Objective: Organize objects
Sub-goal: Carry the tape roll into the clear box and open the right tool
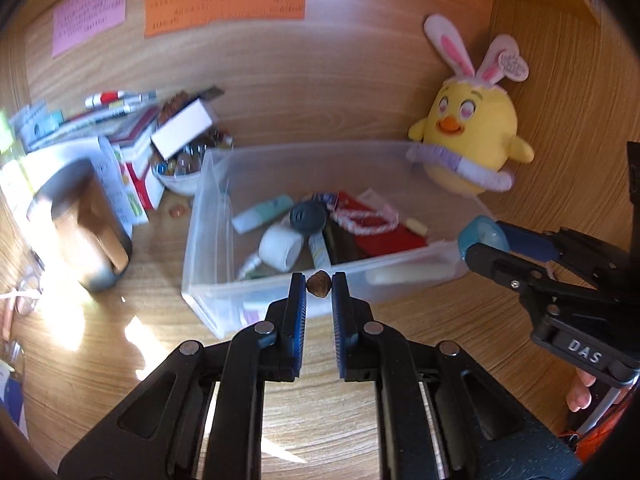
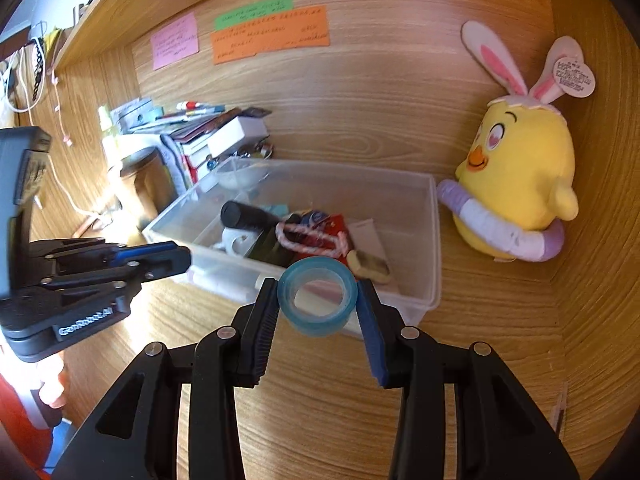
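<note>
A clear plastic bin [image 1: 208, 216] [image 2: 434, 240] stands on the wooden desk and holds several small items: tubes, a white cap, a red card, a pink-white cord. My left gripper [image 1: 319, 280] is shut on a small brown nut-like object [image 1: 319, 281] just above the bin's near wall. My right gripper [image 2: 318, 296] is shut on a blue tape roll [image 2: 318, 295] near the bin's front right corner; the tape roll also shows in the left wrist view [image 1: 482, 236]. The left gripper shows at left in the right wrist view [image 2: 176, 258].
A yellow chick plush with bunny ears [image 1: 470, 132] [image 2: 524, 176] leans in the right corner. A steel mug [image 1: 80, 220], a stack of boxes and pens [image 1: 132, 128] and a bowl of marbles [image 1: 182, 168] crowd the left. Sticky notes [image 1: 224, 8] are on the back wall.
</note>
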Tool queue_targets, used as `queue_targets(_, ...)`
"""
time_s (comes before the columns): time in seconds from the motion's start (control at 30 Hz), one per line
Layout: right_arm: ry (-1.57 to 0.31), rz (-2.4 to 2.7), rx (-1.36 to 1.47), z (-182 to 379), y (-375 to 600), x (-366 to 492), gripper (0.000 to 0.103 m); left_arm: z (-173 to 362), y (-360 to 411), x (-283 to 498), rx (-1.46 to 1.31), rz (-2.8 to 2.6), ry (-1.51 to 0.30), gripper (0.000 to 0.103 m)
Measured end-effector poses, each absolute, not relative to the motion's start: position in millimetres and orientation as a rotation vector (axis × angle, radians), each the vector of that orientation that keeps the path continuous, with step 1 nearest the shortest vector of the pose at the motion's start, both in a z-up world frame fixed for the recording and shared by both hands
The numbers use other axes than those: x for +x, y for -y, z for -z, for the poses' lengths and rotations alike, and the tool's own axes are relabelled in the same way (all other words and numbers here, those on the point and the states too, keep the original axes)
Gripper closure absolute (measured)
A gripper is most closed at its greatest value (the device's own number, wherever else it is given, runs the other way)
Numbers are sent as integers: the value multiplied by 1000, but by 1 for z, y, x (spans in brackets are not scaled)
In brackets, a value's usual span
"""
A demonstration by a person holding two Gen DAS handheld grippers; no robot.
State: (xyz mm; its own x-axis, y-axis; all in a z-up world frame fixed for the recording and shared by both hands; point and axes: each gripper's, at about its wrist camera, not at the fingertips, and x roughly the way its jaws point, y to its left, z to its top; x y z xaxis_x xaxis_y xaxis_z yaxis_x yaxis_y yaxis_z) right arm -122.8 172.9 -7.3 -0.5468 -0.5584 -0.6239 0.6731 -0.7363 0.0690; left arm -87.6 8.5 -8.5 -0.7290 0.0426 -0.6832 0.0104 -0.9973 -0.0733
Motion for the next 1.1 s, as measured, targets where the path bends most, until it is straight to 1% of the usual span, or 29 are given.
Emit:
queue_targets(0.2,-216,2295,799,-6,-176,-133,67,-7,-12,-97,-1089,-2906,104,91)
queue_targets(0.43,-231,2329,785,-15,-171,-151,67,-9,-18,-121,-1102,-2833,135,91)
queue_targets(0.8,-241,2288,925,21,-150,-182,67,9,-35,-146,-1158,-2787,93,91)
queue_targets(1.07,-289,2279,928,29,-142,-183,67,19,-33,-153,-1196,-2734,126,91)
queue_targets(1.1,-290,2277,930,29,-142,-184,65,20,-34,-153,-1200,-2729,122,91)
